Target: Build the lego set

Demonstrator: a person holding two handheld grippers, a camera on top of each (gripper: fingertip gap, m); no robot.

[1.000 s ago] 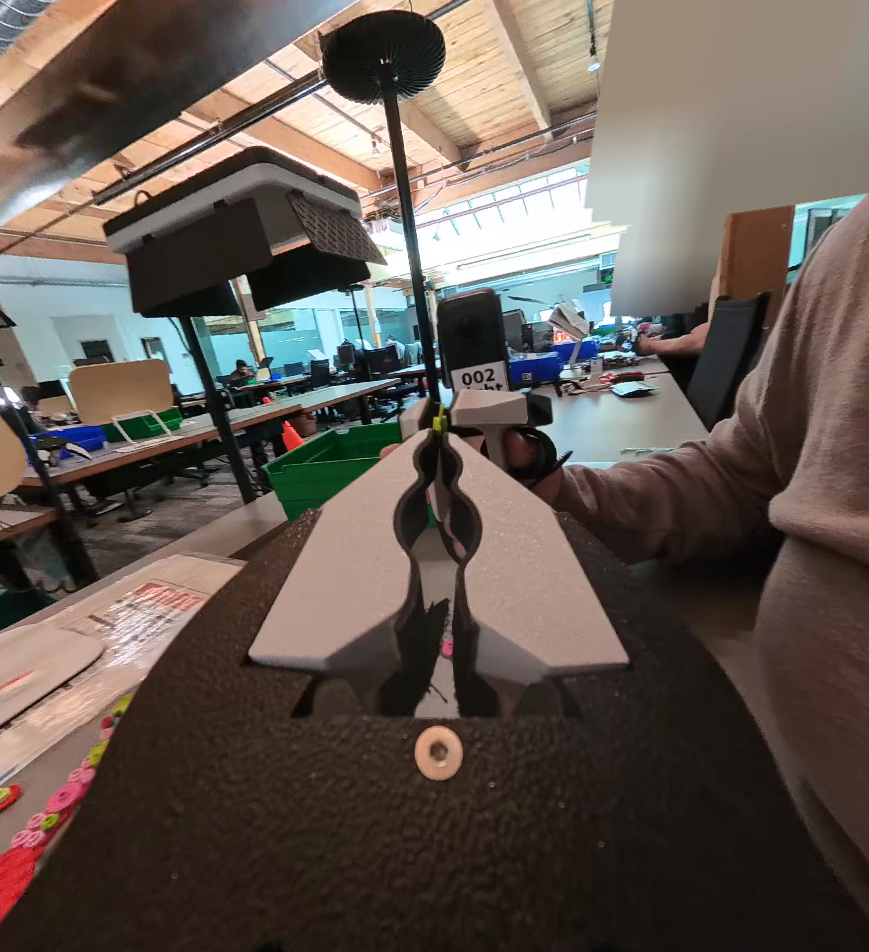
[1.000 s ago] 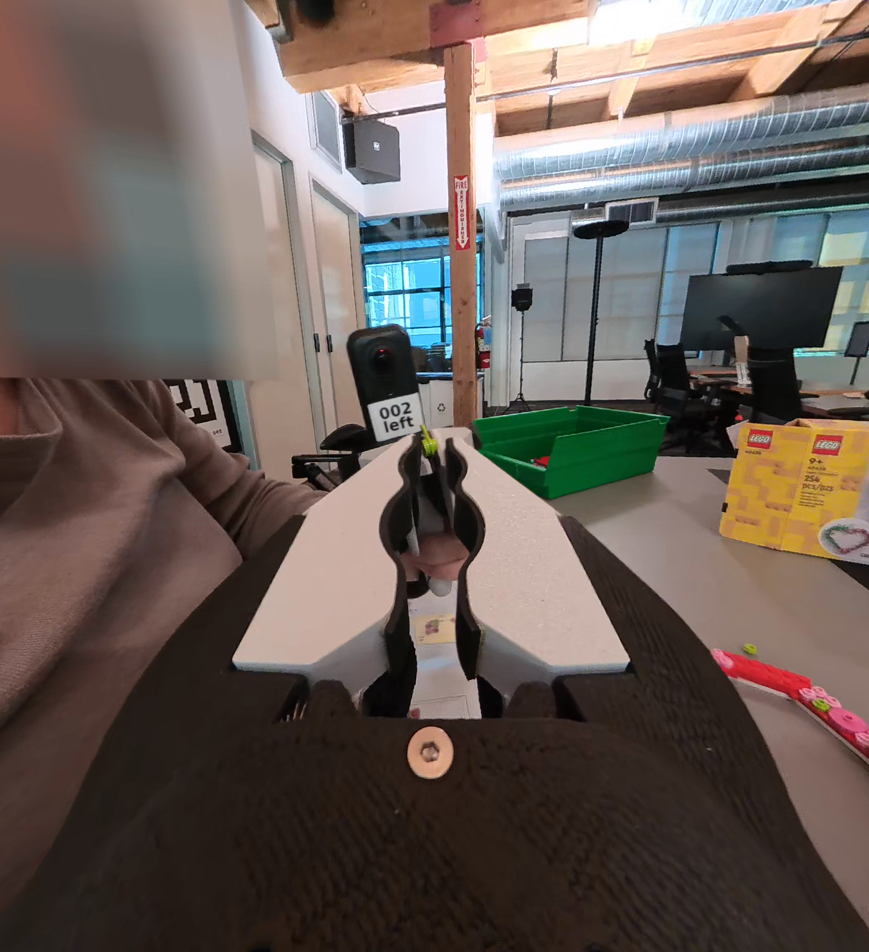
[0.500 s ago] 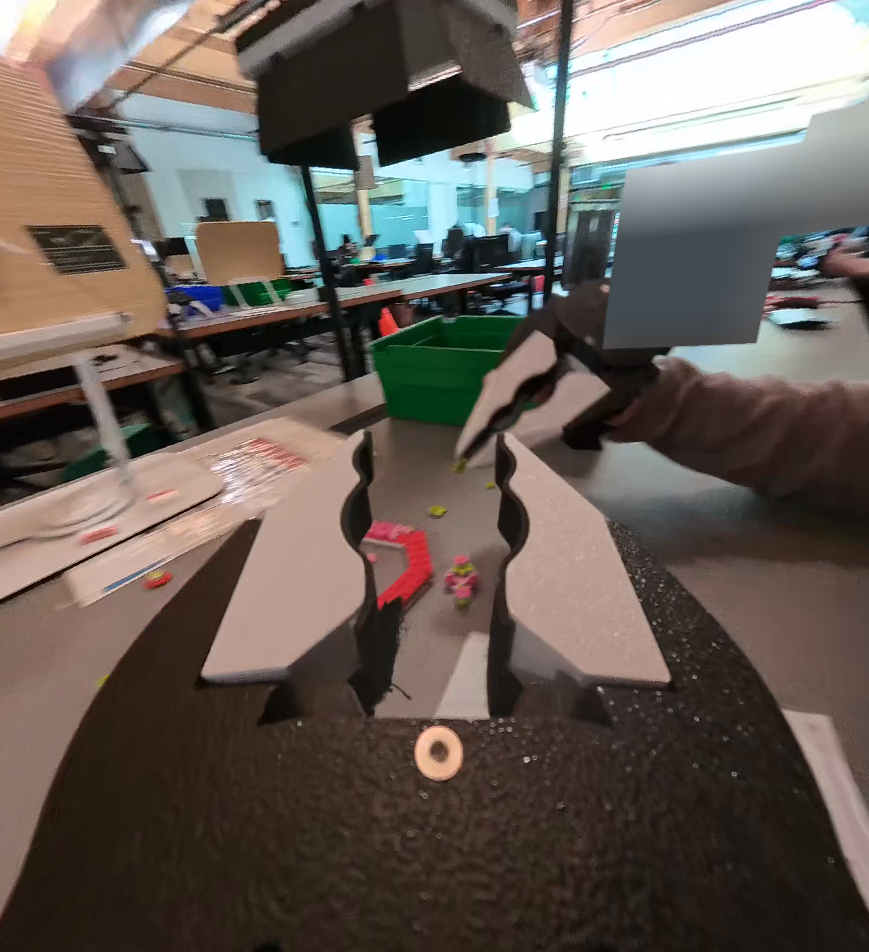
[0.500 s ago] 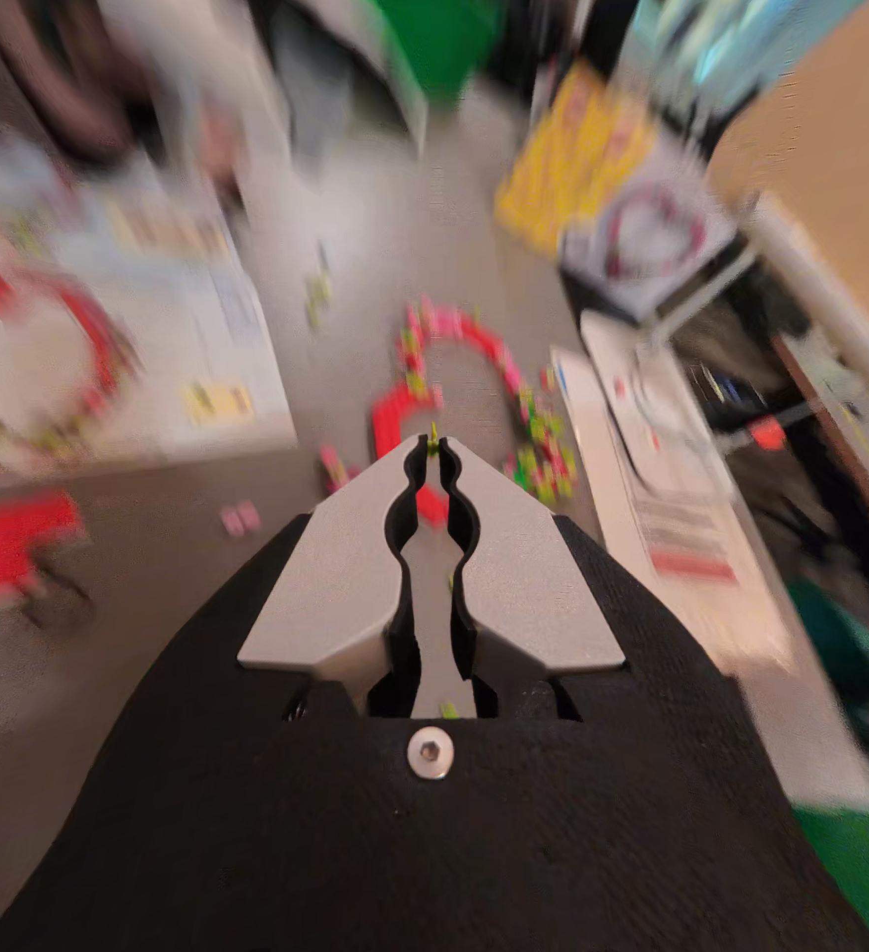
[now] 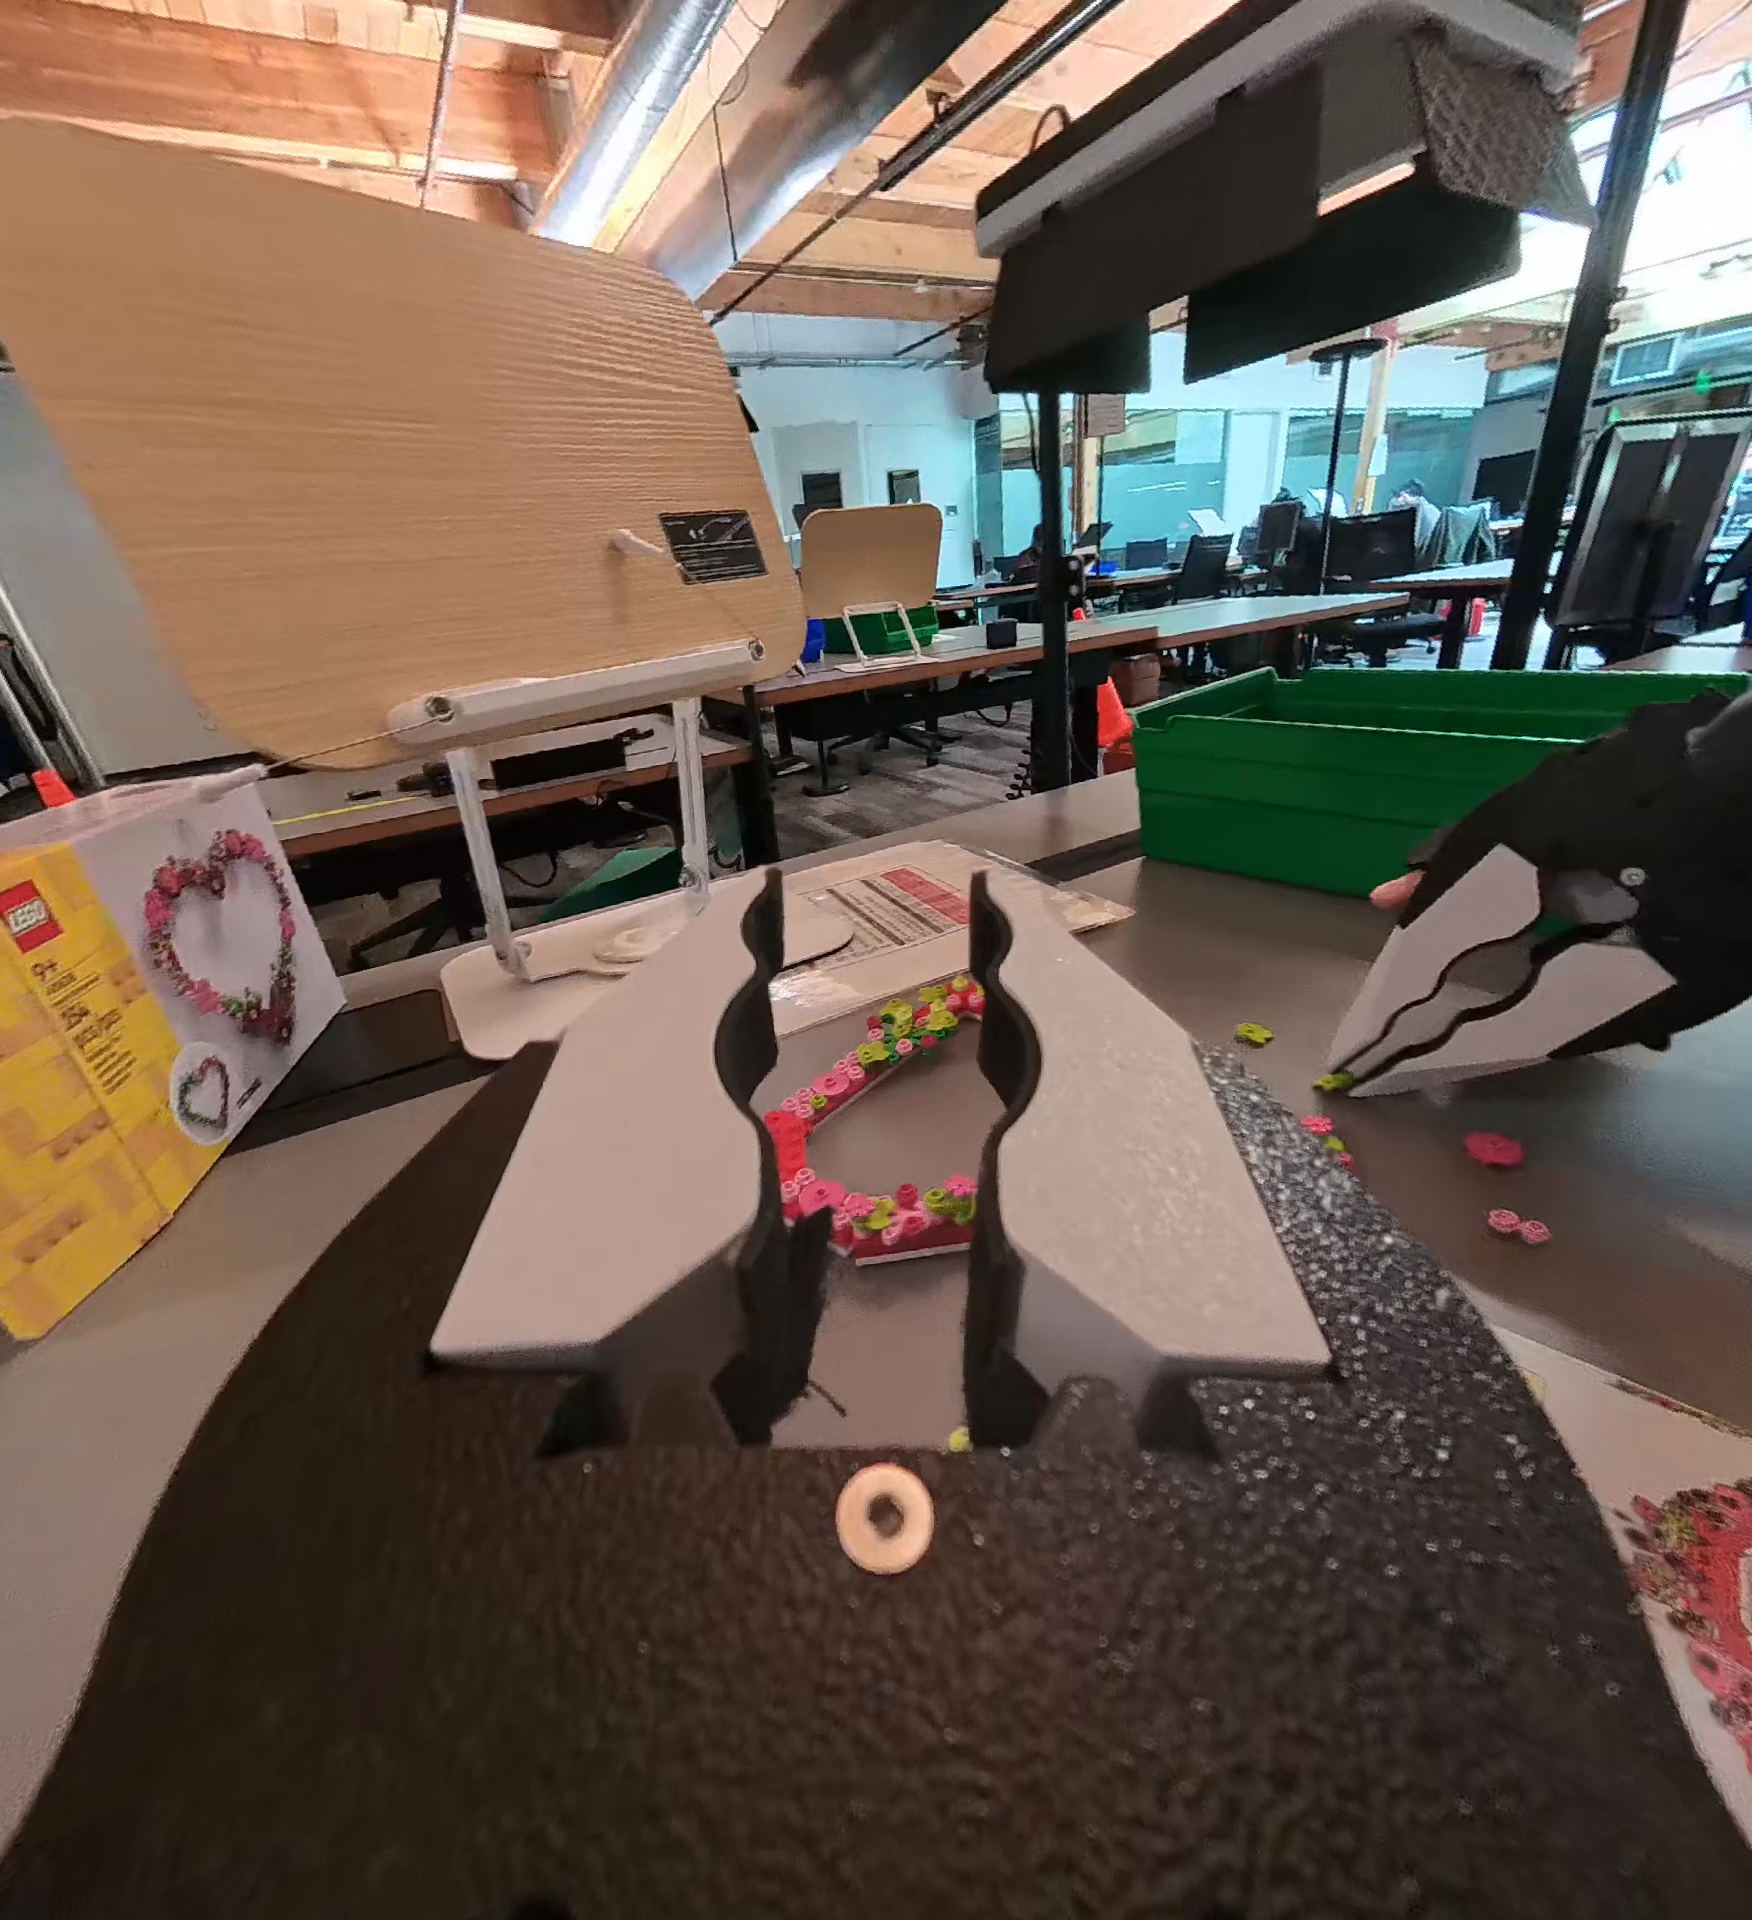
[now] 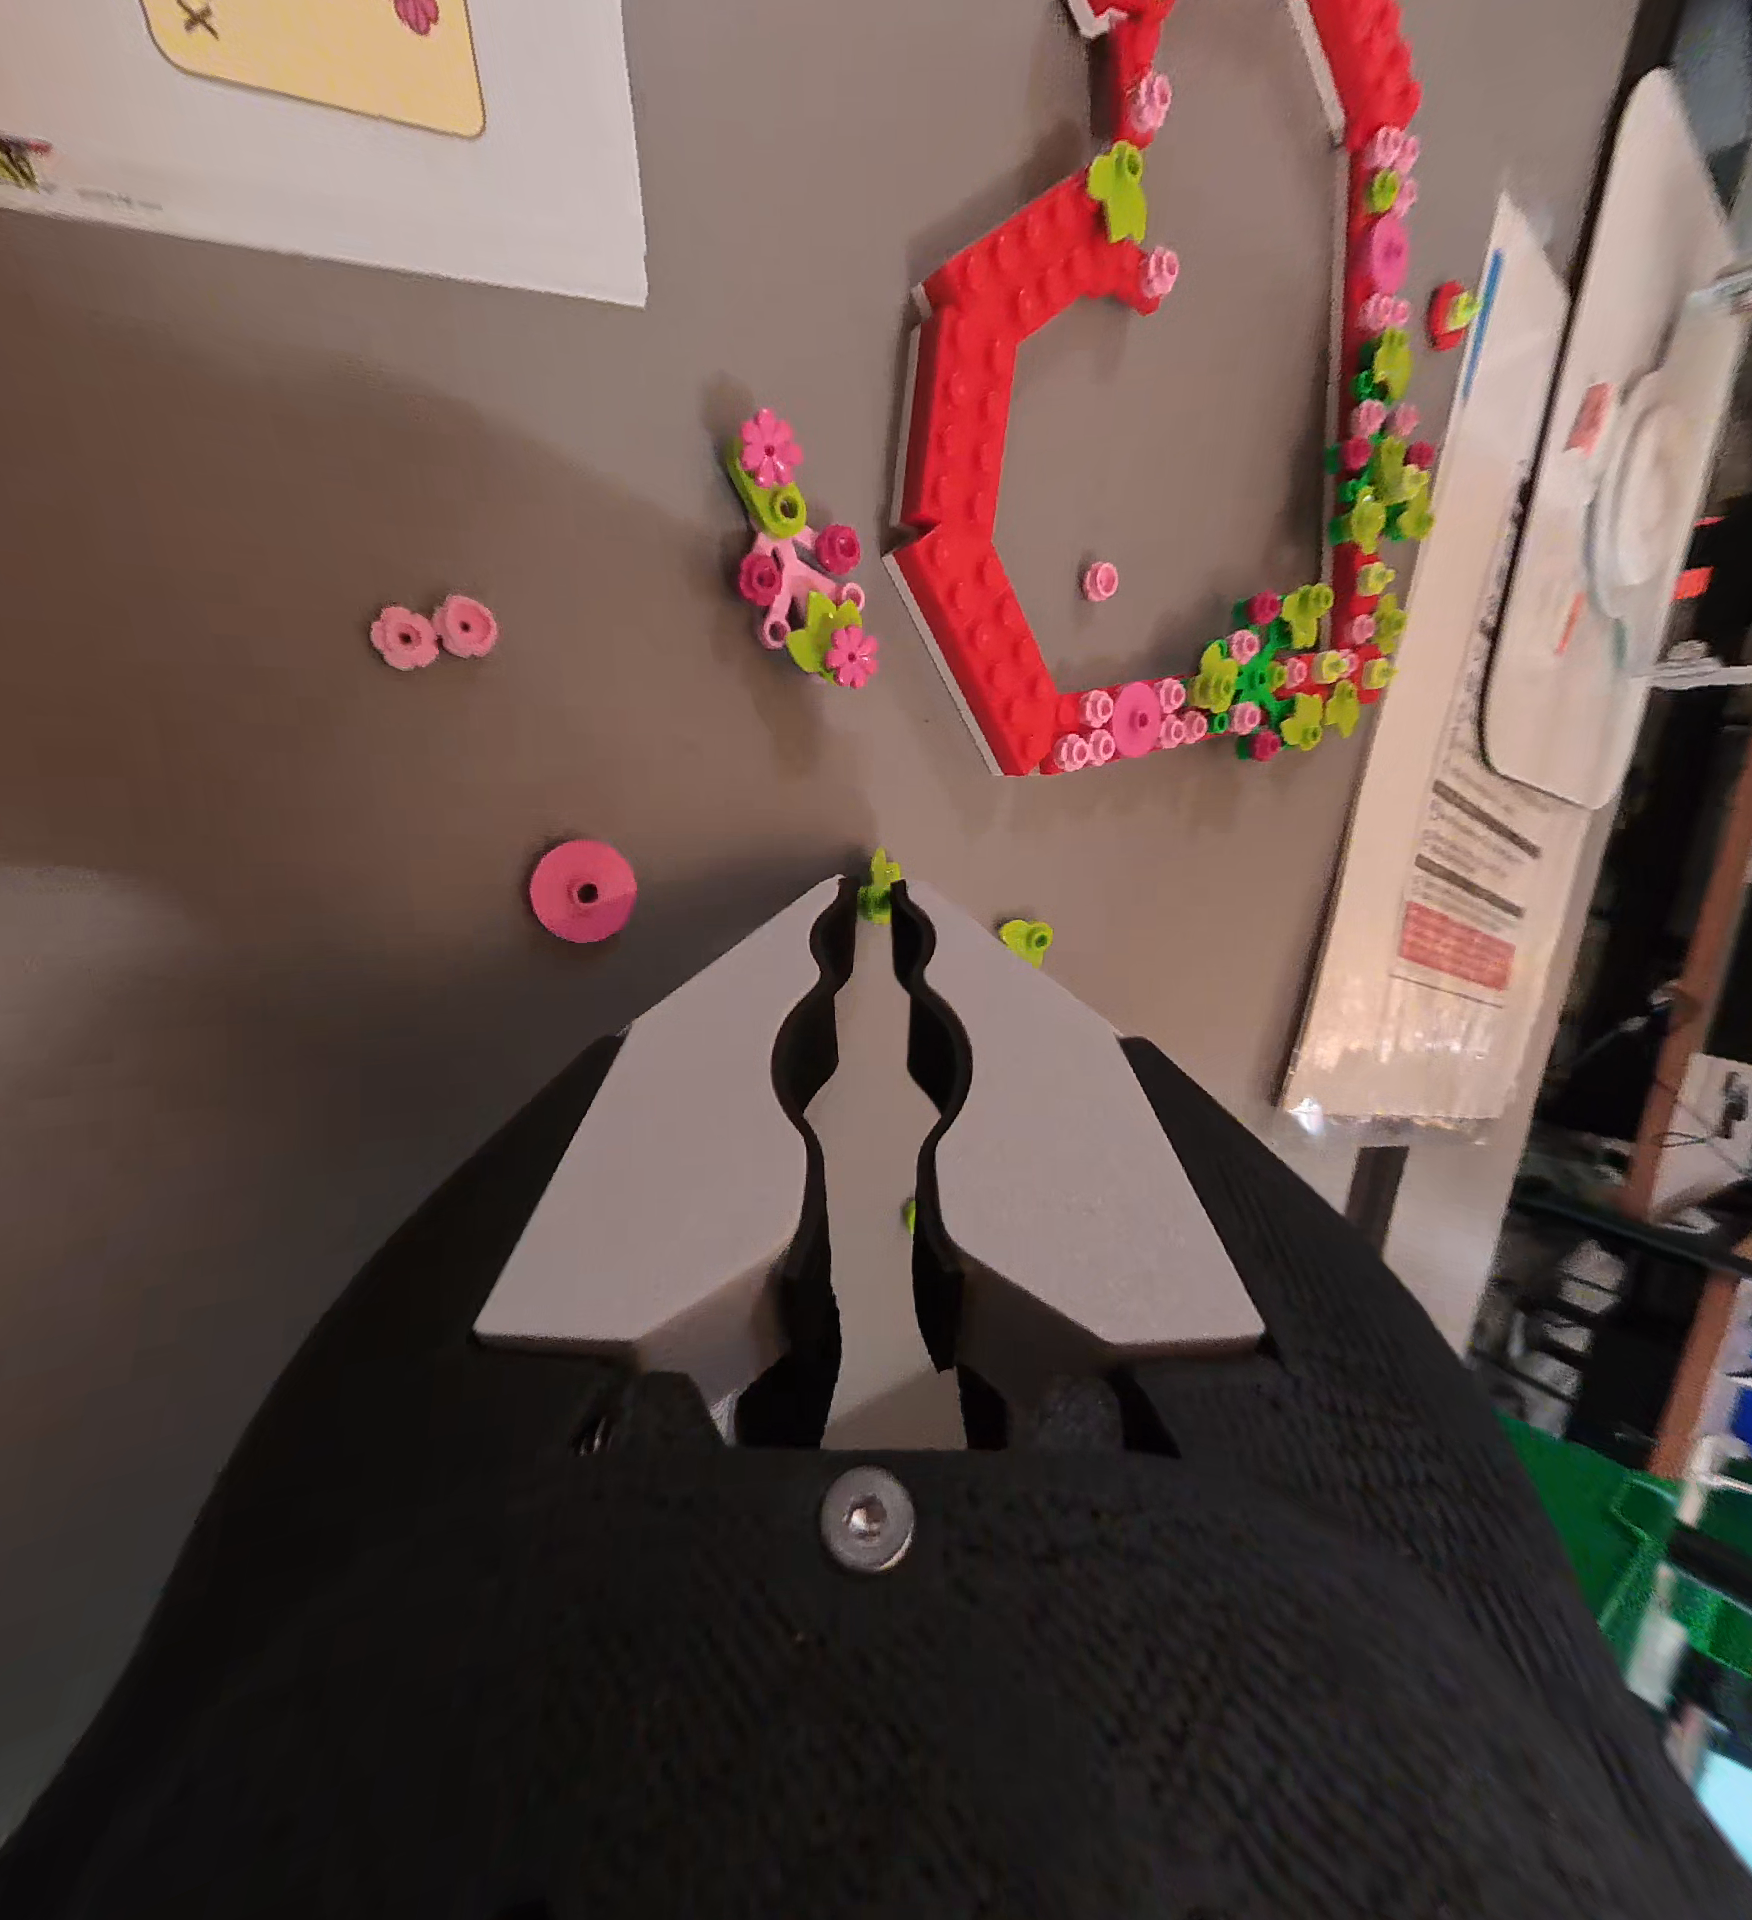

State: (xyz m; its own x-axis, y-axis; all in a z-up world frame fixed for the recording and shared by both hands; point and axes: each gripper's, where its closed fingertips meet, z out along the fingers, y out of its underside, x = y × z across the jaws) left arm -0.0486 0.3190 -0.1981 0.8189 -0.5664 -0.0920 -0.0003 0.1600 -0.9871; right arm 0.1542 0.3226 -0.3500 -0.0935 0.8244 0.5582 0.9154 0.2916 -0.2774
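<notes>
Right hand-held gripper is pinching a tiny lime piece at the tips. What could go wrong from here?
1. The right hand-held gripper grips the small lime-green leaf piece only at its very tips; it may slip or flick out.
2. A loose lime leaf piece and dark pink round piece lie close by and could get knocked.

The yellow set box (image 5: 72, 1049) and laminated sheet (image 5: 913, 909) bear print.

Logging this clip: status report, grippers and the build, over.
Left gripper open, empty, hovering over red heart frame. Right gripper shut on lime leaf piece, tips low at table. Frame partly decorated; loose pink flowers nearby, nothing blocking.
</notes>
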